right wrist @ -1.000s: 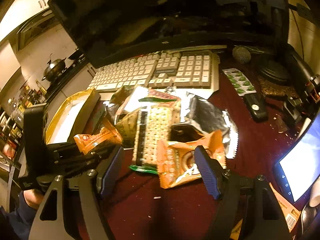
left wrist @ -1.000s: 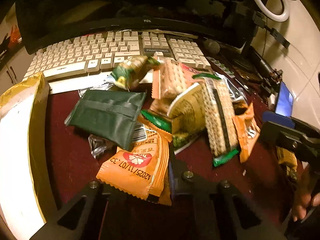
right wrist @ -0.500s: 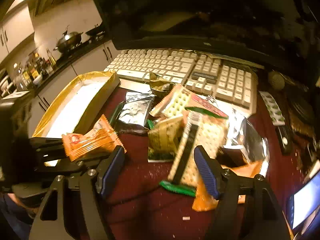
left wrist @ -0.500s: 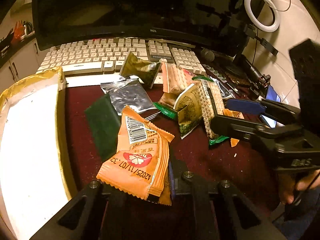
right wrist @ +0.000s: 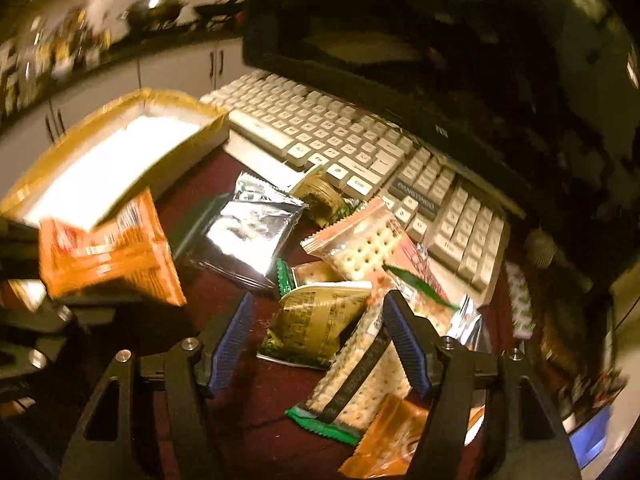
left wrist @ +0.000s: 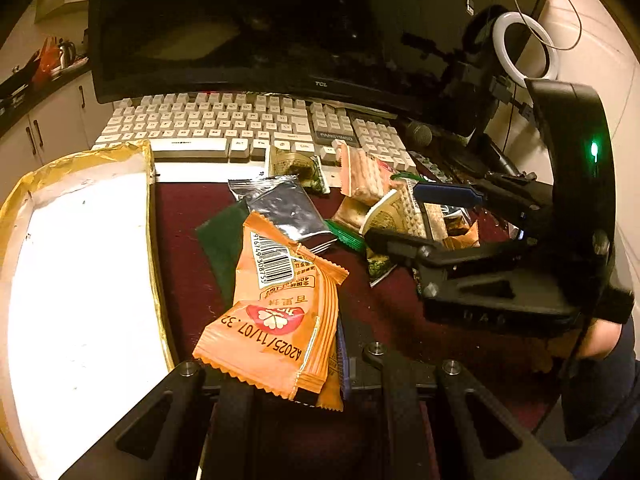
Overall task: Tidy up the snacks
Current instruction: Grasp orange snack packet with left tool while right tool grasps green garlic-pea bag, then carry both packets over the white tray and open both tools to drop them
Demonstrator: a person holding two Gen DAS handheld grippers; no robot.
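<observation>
The left gripper (left wrist: 280,376) has its jaws clenched on an orange snack packet (left wrist: 276,312), held up above the dark red surface (left wrist: 184,280) just beside the gold-edged tray (left wrist: 154,240). The tray's white floor looks bare in both views, so by my reading nothing has been sorted into it yet and this packet would be the first to go in.

The right gripper (right wrist: 316,344) hangs over the pile with its jaws released and spread wide, blue pads (right wrist: 232,344) on either side of a green-and-tan packet (right wrist: 316,320) but gripping nothing.

Still loose on the surface in front of the keyboard (left wrist: 240,124): a silver foil packet (right wrist: 248,232), cracker packs (right wrist: 360,248), a long cracker pack with a green edge (right wrist: 360,384), another orange packet (right wrist: 392,436) and a flat dark green pouch (left wrist: 220,240). Most of the job looks to be left
</observation>
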